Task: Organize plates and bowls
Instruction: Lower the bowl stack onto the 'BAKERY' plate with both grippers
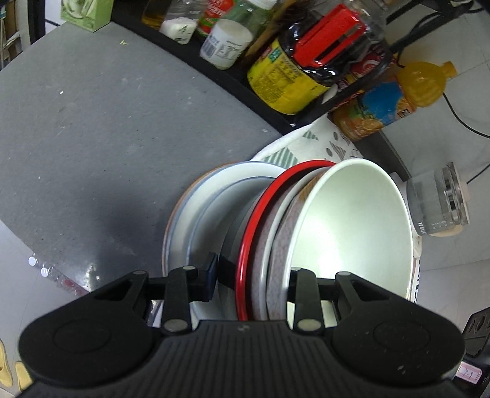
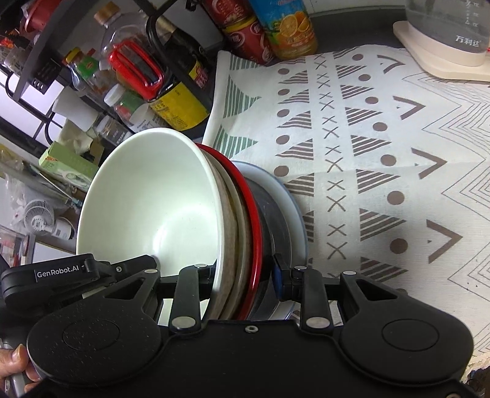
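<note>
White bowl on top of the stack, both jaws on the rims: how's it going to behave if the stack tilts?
The white bowl looks glossy, so probably slippery on the bowl beneath. It sits loosely nested in the stack, so it could slide or rock out if tilted further. It looks like hard ceramic or melamine: stiff, likely to chip if dropped.

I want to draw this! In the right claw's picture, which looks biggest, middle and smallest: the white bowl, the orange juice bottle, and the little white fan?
1. white bowl, by far the biggest, though it is also nearest the camera.
2. orange juice bottle, partly cut off at the top edge.
3. little white fan, smallest, but it sits far away.
</note>
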A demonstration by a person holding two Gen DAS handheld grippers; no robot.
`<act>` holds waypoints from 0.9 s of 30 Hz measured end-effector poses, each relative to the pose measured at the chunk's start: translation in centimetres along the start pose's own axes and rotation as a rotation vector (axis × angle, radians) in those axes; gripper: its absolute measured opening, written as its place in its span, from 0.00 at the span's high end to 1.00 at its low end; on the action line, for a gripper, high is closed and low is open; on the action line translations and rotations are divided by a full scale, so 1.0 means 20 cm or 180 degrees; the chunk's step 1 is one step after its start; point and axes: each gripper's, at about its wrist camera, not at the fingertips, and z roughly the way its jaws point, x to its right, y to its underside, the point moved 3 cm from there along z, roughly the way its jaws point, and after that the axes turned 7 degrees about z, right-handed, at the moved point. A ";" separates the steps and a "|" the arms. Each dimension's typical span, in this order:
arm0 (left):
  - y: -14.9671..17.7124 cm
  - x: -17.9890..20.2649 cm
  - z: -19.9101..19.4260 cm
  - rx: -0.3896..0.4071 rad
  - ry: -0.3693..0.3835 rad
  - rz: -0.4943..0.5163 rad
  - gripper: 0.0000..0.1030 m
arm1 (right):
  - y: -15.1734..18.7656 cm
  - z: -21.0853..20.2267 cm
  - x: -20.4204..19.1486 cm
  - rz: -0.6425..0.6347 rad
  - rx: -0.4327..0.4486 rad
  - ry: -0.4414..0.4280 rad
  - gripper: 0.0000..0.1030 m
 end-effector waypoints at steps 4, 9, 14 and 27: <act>-0.01 -0.01 0.02 -0.0018 -0.0020 -0.0020 0.70 | 0.00 0.02 0.00 0.0008 -0.0037 0.0010 0.73; -0.01 0.00 0.04 -0.0022 -0.0038 -0.0044 0.70 | -0.01 0.03 0.00 0.0003 -0.0056 0.0028 0.73; -0.01 0.00 0.04 -0.0038 -0.0043 -0.0068 0.70 | -0.02 0.04 -0.01 0.0022 -0.0056 0.0033 0.71; -0.02 0.00 0.01 0.0024 -0.0118 0.0004 0.67 | 0.01 0.00 -0.06 -0.0071 0.0147 0.0158 0.60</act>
